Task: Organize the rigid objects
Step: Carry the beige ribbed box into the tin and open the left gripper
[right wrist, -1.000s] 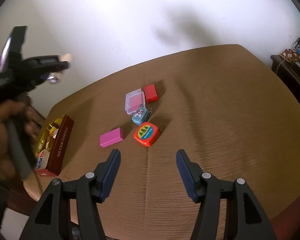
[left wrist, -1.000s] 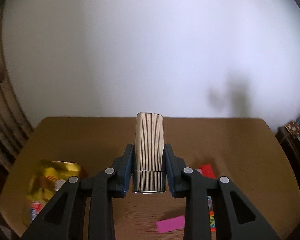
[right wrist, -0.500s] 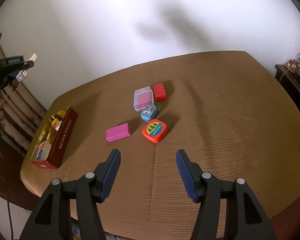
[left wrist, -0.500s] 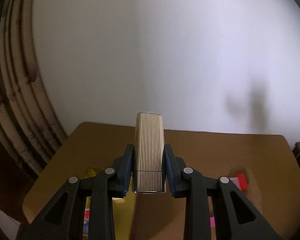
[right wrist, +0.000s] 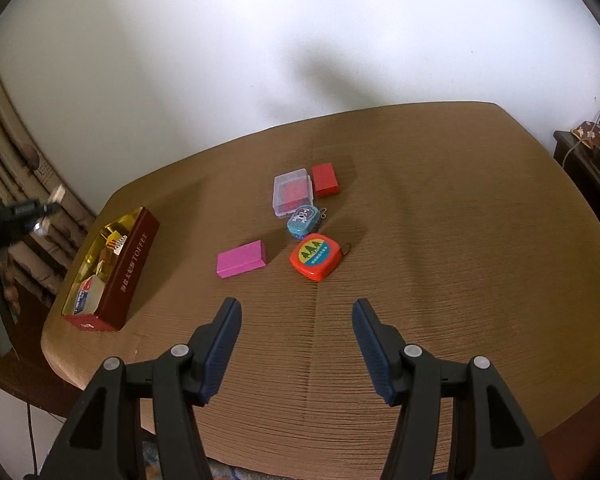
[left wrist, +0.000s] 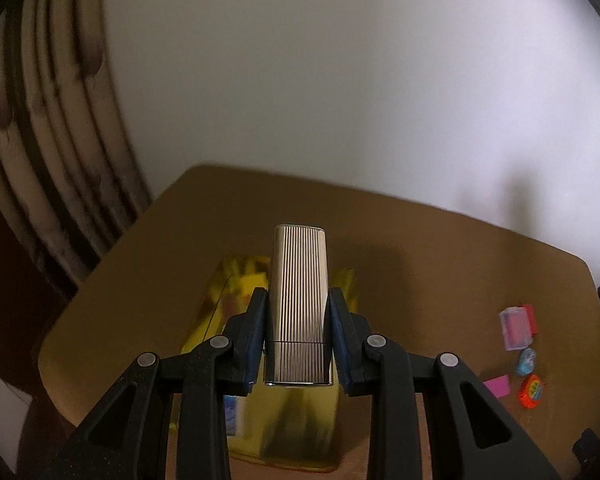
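My left gripper [left wrist: 298,320] is shut on a ribbed gold case [left wrist: 298,280], held above the gold-lined inside of the red toffee tin [left wrist: 292,432]. From the right wrist view the same tin [right wrist: 132,256] stands at the table's left edge with several small items inside, and the left gripper [right wrist: 40,212] hangs blurred just left of it. My right gripper [right wrist: 296,328] is open above bare table. Ahead of it lie a pink box [right wrist: 242,258], an orange tape measure [right wrist: 314,256], a small blue tin [right wrist: 304,222], a clear case [right wrist: 293,192] and a red box [right wrist: 325,179].
The brown woven table [right wrist: 440,240] ends against a white wall. Striped curtain folds [left wrist: 40,140] hang past its left corner. A dark cabinet with clutter [right wrist: 592,148] stands off the right edge. The loose objects appear far right in the left wrist view, with the pink box [left wrist: 497,386] among them.
My left gripper has carried the gold case leftward until it is over the toffee tin, and its view has rolled. My right gripper has stayed open and hardly moved.
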A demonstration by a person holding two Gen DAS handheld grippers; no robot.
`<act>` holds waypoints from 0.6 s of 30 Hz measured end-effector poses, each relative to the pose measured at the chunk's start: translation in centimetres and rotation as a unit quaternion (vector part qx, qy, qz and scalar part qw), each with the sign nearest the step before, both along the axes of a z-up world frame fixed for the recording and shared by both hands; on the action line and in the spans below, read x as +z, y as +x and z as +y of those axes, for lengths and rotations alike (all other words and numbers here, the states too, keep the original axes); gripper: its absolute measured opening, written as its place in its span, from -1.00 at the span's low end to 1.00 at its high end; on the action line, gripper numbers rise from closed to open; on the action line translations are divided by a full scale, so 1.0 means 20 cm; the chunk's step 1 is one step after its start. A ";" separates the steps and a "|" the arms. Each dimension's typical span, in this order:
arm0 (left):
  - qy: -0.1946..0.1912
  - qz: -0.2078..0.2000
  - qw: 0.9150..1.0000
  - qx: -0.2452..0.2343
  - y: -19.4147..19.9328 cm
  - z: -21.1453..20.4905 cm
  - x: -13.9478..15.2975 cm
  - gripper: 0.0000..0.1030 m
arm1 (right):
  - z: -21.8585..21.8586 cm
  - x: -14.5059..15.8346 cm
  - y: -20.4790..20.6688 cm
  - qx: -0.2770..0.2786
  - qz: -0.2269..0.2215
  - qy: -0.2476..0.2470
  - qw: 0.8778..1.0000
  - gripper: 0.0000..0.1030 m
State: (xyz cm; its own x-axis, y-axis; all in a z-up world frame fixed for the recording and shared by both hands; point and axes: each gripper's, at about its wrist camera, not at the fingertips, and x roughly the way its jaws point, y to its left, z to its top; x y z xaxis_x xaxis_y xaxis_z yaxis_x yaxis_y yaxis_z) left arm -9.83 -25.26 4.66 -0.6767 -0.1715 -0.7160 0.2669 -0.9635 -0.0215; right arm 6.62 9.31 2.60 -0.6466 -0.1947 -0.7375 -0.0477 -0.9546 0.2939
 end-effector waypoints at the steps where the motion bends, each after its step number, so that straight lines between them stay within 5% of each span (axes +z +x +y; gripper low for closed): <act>1: 0.005 -0.007 1.000 0.005 0.00 -0.04 -0.03 -0.48 | 0.00 0.00 0.00 0.000 0.000 0.000 1.000 0.15; 10: 0.085 -0.054 0.995 0.024 -0.06 -0.22 -0.29 -0.48 | 0.00 -0.03 -0.02 0.002 -0.009 0.003 1.000 0.15; 13: 0.120 -0.070 0.990 0.013 -0.13 -0.19 -0.37 -0.48 | -0.01 -0.04 -0.02 0.004 -0.013 0.007 1.000 0.15; 18: 0.124 -0.098 0.987 -0.036 -0.26 -0.08 -0.47 -0.48 | -0.02 -0.06 -0.04 0.007 -0.019 0.014 1.000 0.15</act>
State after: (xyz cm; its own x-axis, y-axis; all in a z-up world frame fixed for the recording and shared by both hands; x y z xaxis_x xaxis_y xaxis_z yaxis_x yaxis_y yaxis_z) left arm -15.03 -26.92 -4.83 -0.5255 0.0694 -0.8480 0.2207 -0.9514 -0.2147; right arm 5.86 8.86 1.46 -0.6154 -0.1822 -0.7669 -0.0458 -0.9630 0.2656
